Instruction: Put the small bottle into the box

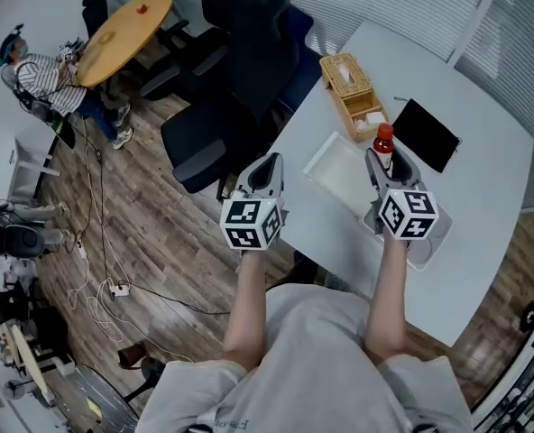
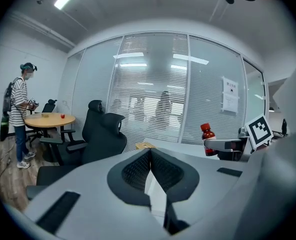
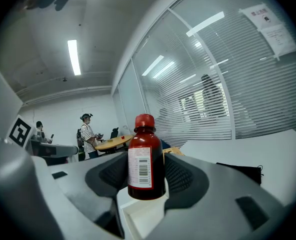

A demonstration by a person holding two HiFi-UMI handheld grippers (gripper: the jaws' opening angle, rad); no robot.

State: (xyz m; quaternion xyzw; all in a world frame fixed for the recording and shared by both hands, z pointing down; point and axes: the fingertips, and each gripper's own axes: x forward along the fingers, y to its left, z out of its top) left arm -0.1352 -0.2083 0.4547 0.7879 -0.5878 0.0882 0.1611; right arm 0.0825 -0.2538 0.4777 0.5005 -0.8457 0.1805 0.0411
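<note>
A small dark-red bottle (image 1: 384, 140) with a red cap and white label is held upright, with my right gripper (image 1: 382, 158) shut on its body. In the right gripper view the bottle (image 3: 146, 159) fills the gap between the jaws, and the open white box (image 3: 138, 211) lies just beneath it. The white box (image 1: 332, 171) rests on the white table (image 1: 483, 179) near its left edge. My left gripper (image 1: 265, 170) hangs beside that table edge, shut and empty. The left gripper view shows its pads (image 2: 138, 169) pressed together, with the bottle (image 2: 207, 139) at the right.
A wicker tissue box (image 1: 350, 83) stands behind the white box, and a black flat pouch (image 1: 425, 133) lies to its right. Black office chairs (image 1: 222, 106) crowd the table's left side. A person (image 1: 41, 75) stands by a round wooden table (image 1: 127, 34) far left.
</note>
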